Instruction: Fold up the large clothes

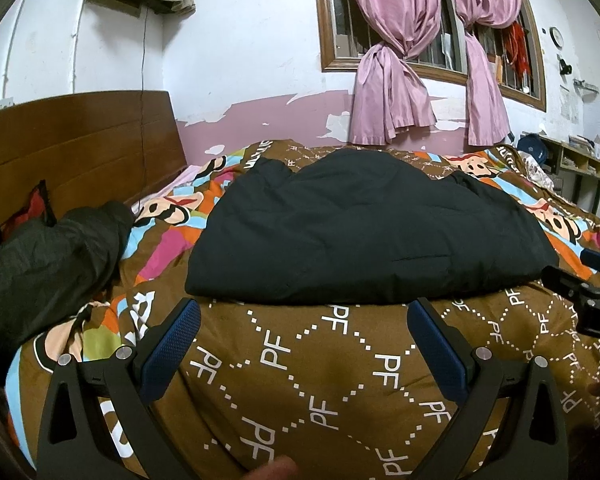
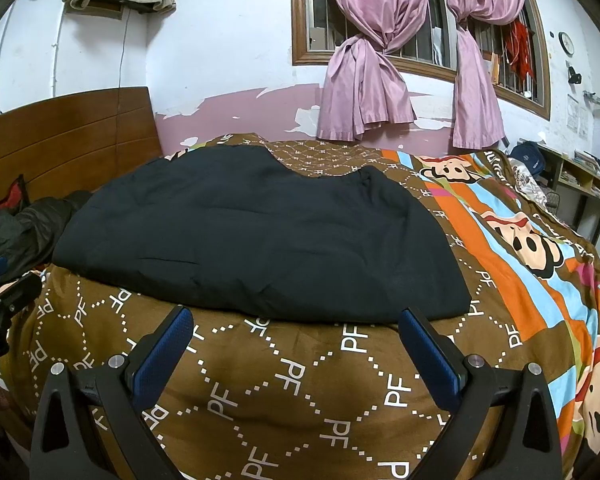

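A large black garment lies folded flat on the patterned bed cover; it also shows in the right wrist view. My left gripper is open and empty, just short of the garment's near edge. My right gripper is open and empty, its fingertips at the garment's near edge. The right gripper shows at the right edge of the left wrist view; the left one shows at the left edge of the right wrist view.
A dark grey-green jacket lies crumpled at the left by the wooden headboard. A window with pink curtains is on the far wall. A shelf unit stands at the far right.
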### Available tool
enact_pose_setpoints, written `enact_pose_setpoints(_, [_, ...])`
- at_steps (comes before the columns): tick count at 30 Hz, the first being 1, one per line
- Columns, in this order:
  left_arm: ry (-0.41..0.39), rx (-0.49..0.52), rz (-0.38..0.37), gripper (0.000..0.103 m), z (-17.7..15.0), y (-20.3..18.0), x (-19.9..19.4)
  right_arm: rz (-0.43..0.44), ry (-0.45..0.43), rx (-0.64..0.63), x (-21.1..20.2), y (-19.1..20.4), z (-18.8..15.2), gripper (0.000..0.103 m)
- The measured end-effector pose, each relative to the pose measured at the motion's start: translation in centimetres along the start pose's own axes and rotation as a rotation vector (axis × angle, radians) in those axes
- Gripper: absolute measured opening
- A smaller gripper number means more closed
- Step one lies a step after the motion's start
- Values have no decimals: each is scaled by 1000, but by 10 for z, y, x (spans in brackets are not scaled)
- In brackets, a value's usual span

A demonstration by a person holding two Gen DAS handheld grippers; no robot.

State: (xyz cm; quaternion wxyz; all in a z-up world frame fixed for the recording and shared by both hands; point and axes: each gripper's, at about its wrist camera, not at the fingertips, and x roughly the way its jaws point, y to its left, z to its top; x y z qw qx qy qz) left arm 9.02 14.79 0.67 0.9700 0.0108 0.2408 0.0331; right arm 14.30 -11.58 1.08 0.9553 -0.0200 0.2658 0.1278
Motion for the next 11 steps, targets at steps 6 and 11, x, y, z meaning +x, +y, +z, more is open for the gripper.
enact_pose_setpoints(6, [-3,-7,12,101,-2,8,1,-8,5,7,2,1,-2,103])
enact_pose_setpoints(11, [-8,-10,18,101,-1,12,2,-10,6,10,2,0,-4,103])
